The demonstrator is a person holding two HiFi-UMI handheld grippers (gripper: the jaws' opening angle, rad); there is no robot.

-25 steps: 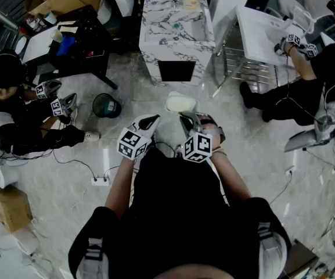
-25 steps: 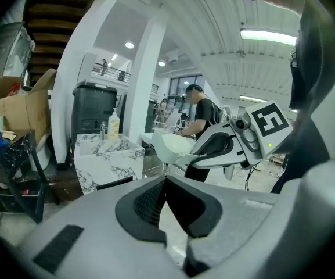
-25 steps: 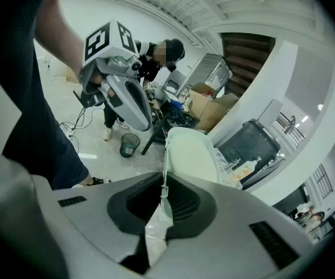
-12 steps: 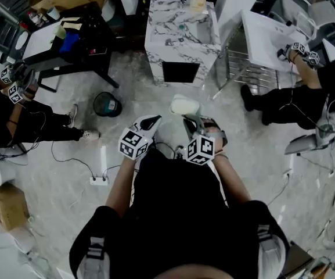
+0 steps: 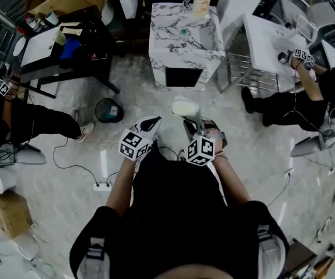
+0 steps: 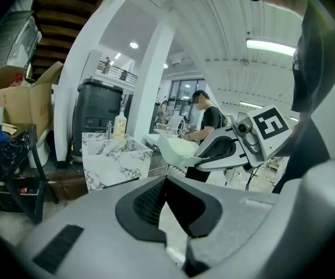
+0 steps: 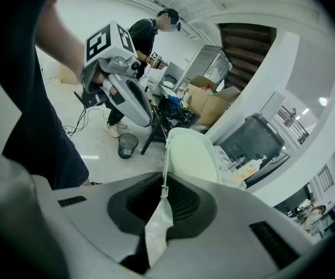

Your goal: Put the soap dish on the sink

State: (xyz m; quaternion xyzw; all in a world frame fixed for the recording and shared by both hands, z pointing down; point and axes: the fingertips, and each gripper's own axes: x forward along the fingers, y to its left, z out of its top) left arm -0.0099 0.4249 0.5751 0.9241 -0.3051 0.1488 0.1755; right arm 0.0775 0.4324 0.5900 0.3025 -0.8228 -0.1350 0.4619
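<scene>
Marbled floor [image 5: 245, 153], pale green oval soap dish [image 7: 191, 156], pinched in right tongs [image 7: 162, 202]

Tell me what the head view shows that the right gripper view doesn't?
Only the head view shows the right gripper from outside, with its black-and-white marker cube. Only the right gripper view shows its jaws shut on the thin edge of the pale green rounded soap dish, and a round ceiling light. Both show that dish, the left gripper and the dark round bin on the floor.
</scene>
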